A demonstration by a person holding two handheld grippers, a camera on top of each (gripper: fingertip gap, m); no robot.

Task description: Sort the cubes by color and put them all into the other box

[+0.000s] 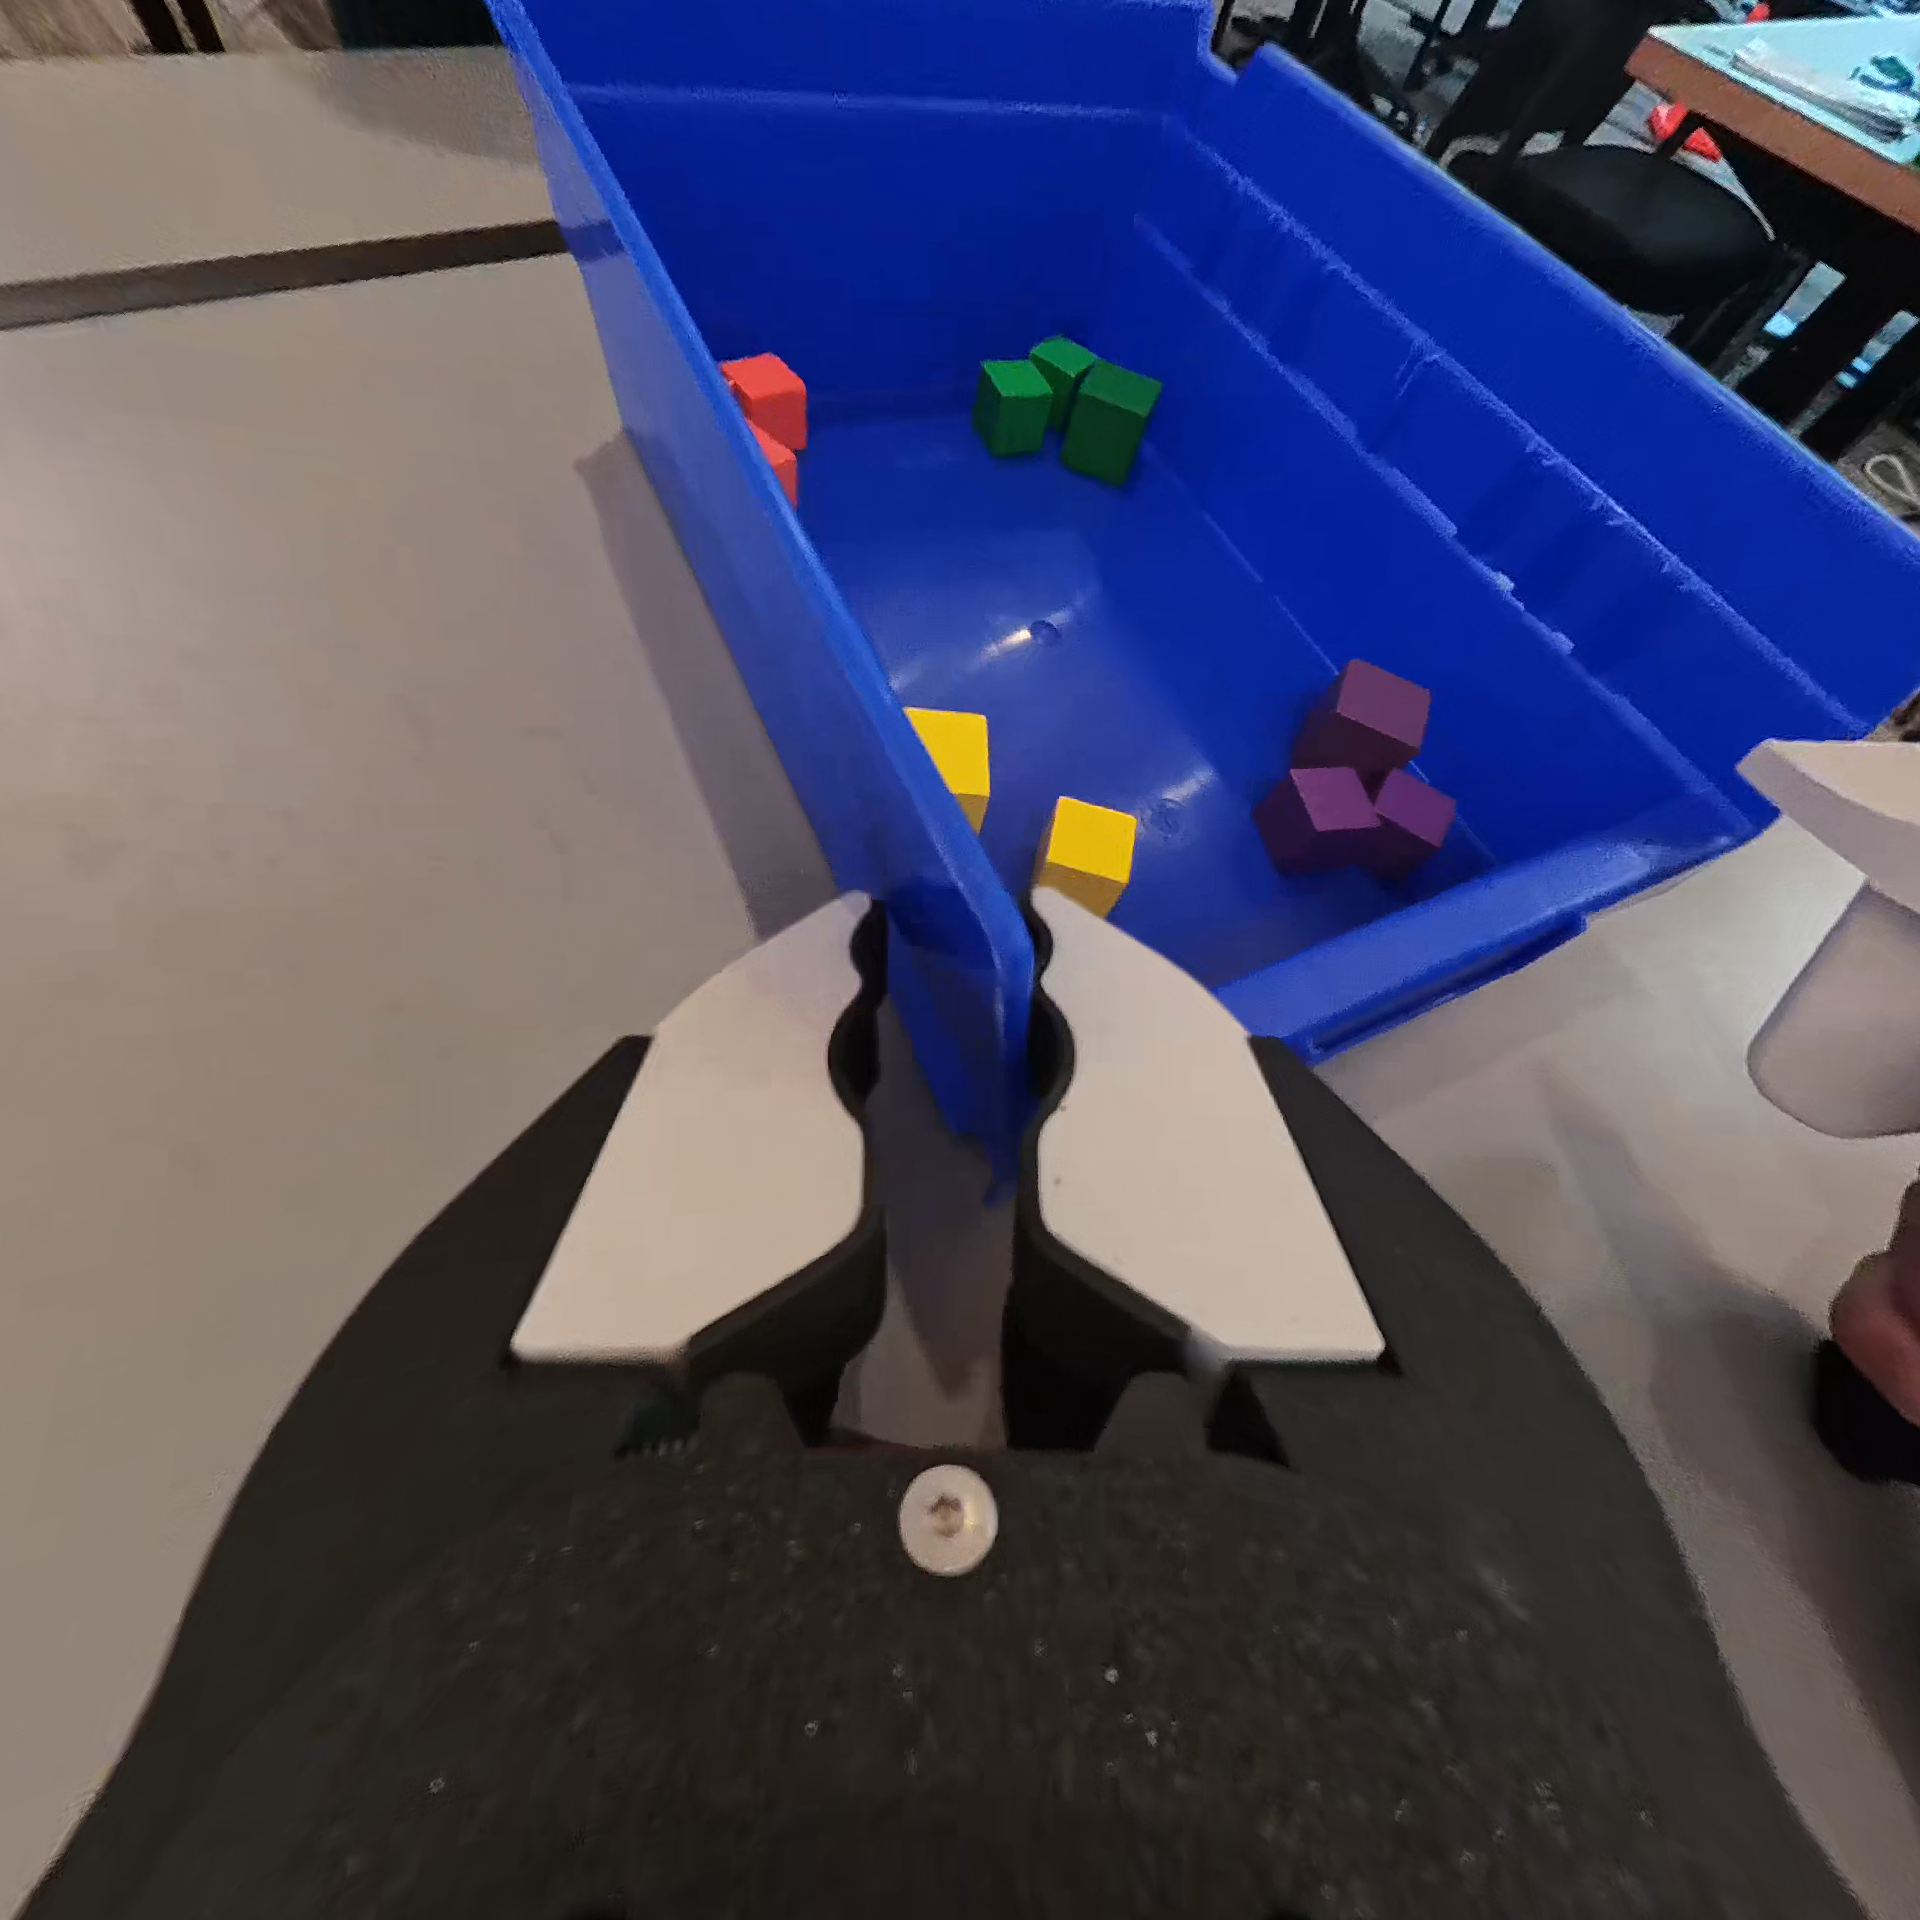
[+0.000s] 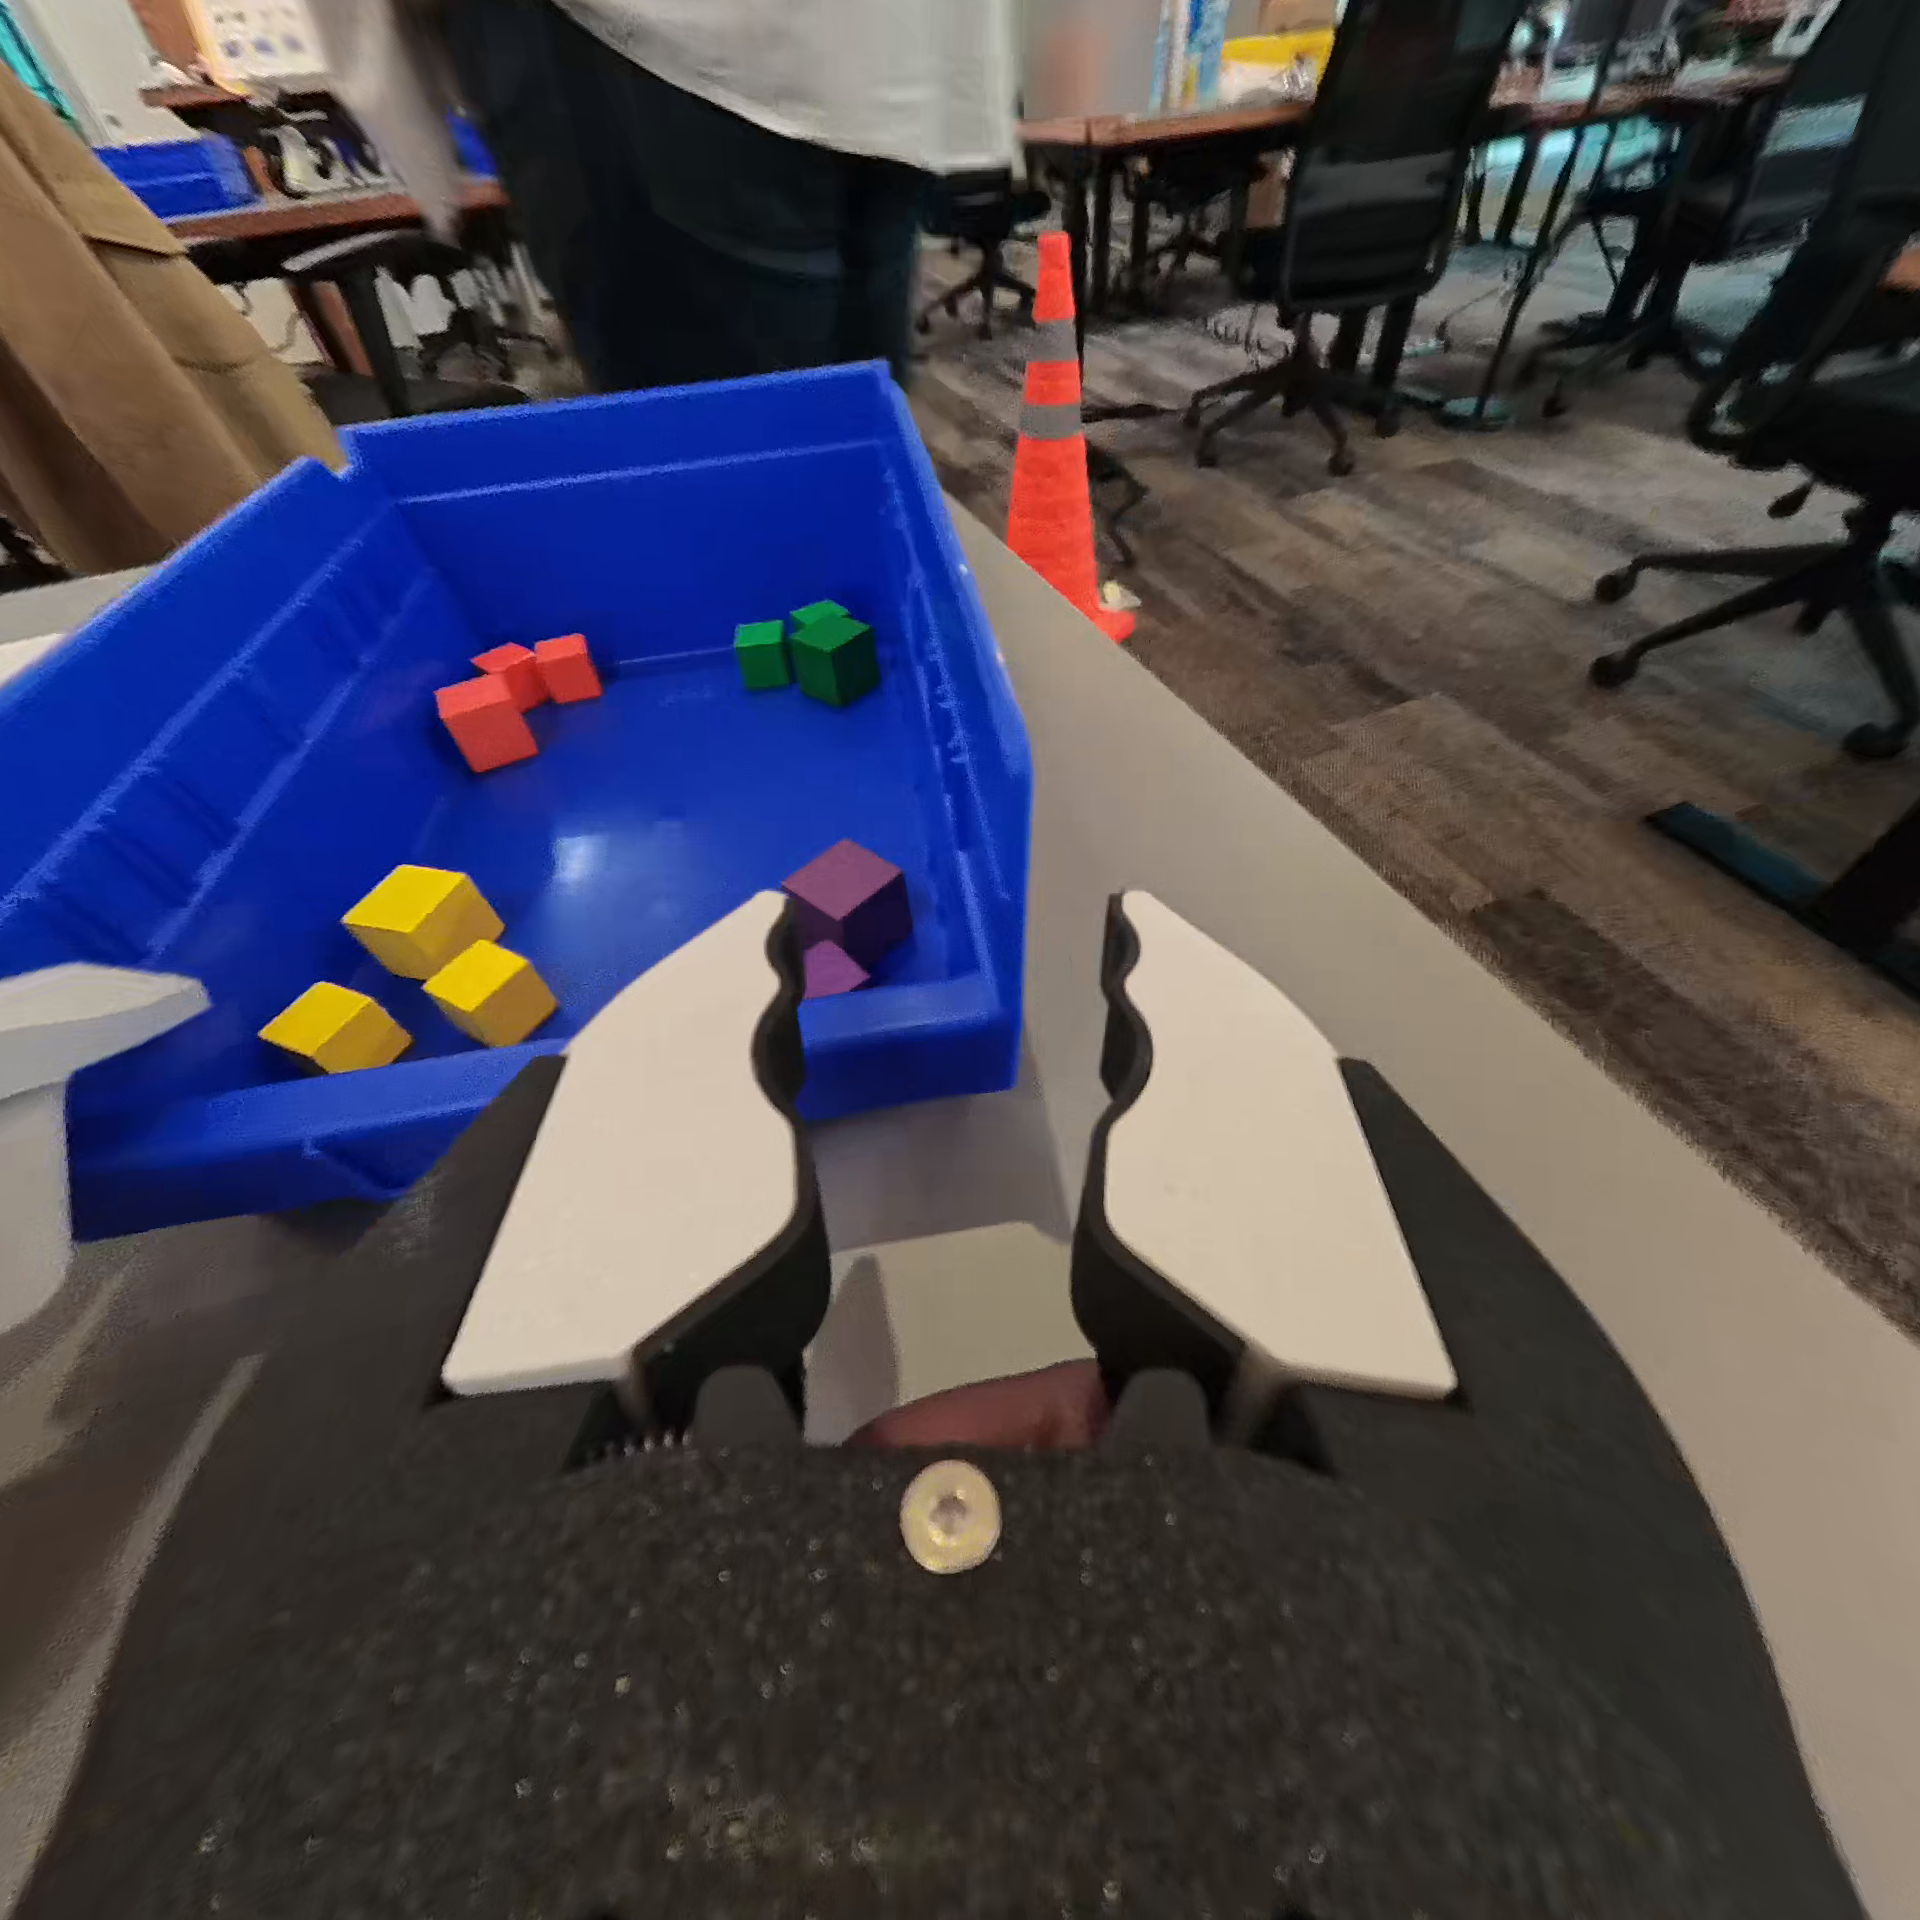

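Cubes sit sorted inside the blue box (image 2: 966, 748), one colour to each corner: red cubes (image 2: 514, 686) at the far left, green cubes (image 2: 805, 649) at the far right, yellow cubes (image 2: 416, 971) at the near left, purple cubes (image 2: 847, 904) at the near right. That is the right wrist view. The box stands on the grey table (image 2: 1195, 831).

Left gripper (image 1: 956, 914) is clamped on the box's near corner wall, one finger outside, one inside, the blue plastic pinched between the pads. A yellow cube lies just beyond its inner fingertip.

Right gripper (image 2: 951, 904) hangs released and empty, fingers spread wide, just off the near right corner of the box, its left fingertip overlapping the purple cubes in view.

Beyond the table edge stands an orange cone (image 2: 1055, 447), with a person (image 2: 727, 156) behind the box.
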